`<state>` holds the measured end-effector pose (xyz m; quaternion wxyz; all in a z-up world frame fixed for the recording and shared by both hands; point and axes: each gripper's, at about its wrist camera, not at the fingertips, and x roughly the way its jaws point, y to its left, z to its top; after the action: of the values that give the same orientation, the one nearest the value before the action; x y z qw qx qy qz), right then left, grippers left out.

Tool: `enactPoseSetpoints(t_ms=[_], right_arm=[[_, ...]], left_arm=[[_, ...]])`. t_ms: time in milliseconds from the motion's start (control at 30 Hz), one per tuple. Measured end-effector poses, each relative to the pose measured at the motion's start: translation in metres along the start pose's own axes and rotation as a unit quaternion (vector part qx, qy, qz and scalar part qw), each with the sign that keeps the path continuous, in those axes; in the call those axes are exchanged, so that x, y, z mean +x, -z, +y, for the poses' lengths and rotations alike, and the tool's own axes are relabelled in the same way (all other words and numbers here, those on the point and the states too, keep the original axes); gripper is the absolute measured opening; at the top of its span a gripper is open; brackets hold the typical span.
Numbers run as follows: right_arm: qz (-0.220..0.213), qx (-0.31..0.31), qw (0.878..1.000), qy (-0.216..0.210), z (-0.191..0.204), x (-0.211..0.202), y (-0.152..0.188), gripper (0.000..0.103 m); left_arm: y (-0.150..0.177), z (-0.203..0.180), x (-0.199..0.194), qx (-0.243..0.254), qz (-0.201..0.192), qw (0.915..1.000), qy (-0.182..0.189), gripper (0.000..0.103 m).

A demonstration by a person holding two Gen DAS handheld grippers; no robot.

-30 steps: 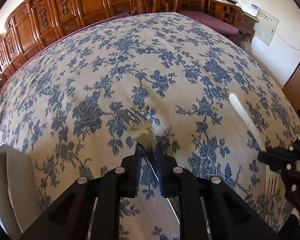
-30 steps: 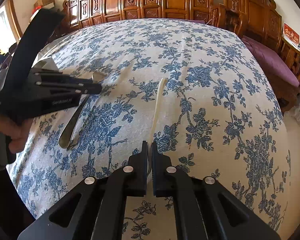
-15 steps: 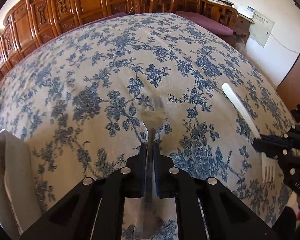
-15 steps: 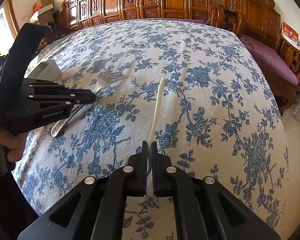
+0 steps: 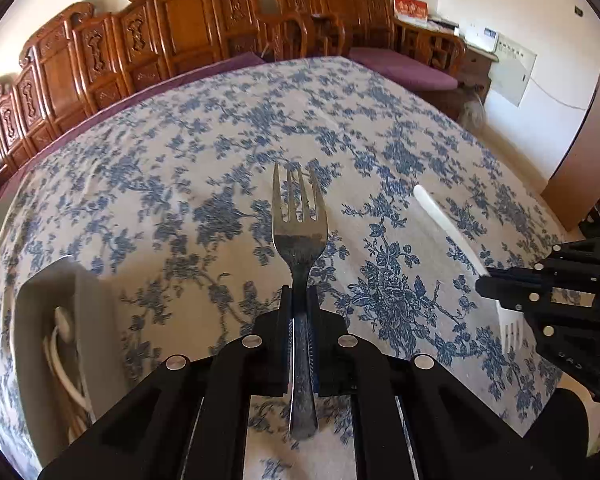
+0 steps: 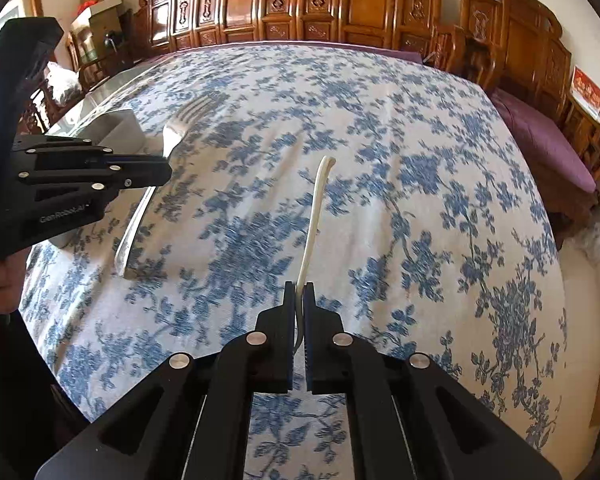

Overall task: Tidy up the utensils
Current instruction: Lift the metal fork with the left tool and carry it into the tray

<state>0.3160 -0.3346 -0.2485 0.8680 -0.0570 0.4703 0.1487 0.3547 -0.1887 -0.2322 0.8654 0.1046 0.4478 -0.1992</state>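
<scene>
Now | left gripper clamps metal fork | right gripper clamps white, perhaps plastic, fork

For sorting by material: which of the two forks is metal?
The metal fork in the left gripper: shiny steel. The right gripper holds a white plastic fork.
</scene>
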Motion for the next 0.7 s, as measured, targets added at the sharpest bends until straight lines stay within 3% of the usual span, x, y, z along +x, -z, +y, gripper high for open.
enactPoseSetpoints(t_ms=[433, 700], right_arm=[[-0.010, -0.009, 1.000, 0.002, 0.018, -0.013, -0.006, 0.005], [-0.022, -0.024, 0.999, -0.006, 0.042, -0.020, -0.019, 0.005]], left_arm=[[0.010, 0.006, -0.045, -0.001, -0.047, 0.9988, 0.015, 0.005], [0.010, 0.027, -0.084, -0.013, -0.075, 0.9971, 0.006, 0.006]])
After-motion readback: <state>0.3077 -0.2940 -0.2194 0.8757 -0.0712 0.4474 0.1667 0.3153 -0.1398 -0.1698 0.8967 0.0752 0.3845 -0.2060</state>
